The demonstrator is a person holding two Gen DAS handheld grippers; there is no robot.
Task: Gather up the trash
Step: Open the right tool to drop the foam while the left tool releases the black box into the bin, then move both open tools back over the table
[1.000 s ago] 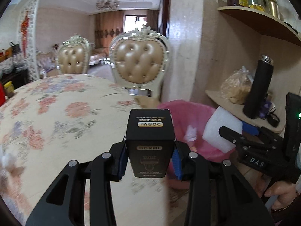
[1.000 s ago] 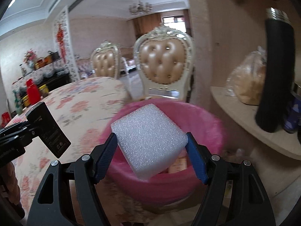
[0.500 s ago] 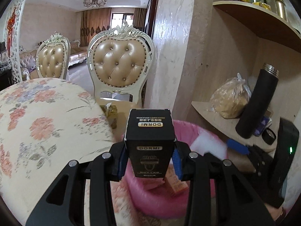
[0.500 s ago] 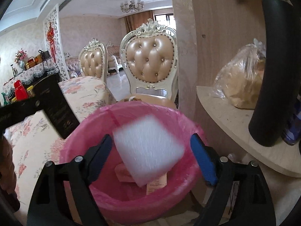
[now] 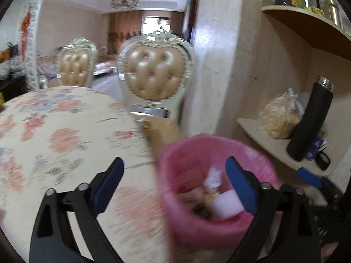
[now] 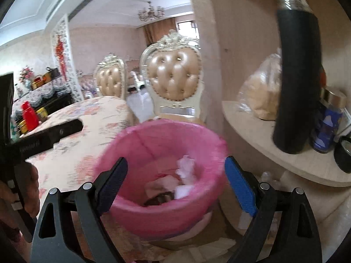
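Tongs (image 5: 174, 183) agape, bin (image 5: 197, 230) contents blurred

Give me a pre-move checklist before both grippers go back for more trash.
1. Left hand-held gripper empty: ok, its jaws have just opened wide, nothing between them.
2. Right hand-held gripper empty: ok, jaws just opened, nothing between them.
3. White foam block inside the pink-lined bin: ok.
4. Black box in the bin: cannot tell, the contents are blurred.
5. Bin upright, liner over rim: ok.
6. Path clear of the black flask on the shelf: ok, the right gripper is apart from it.
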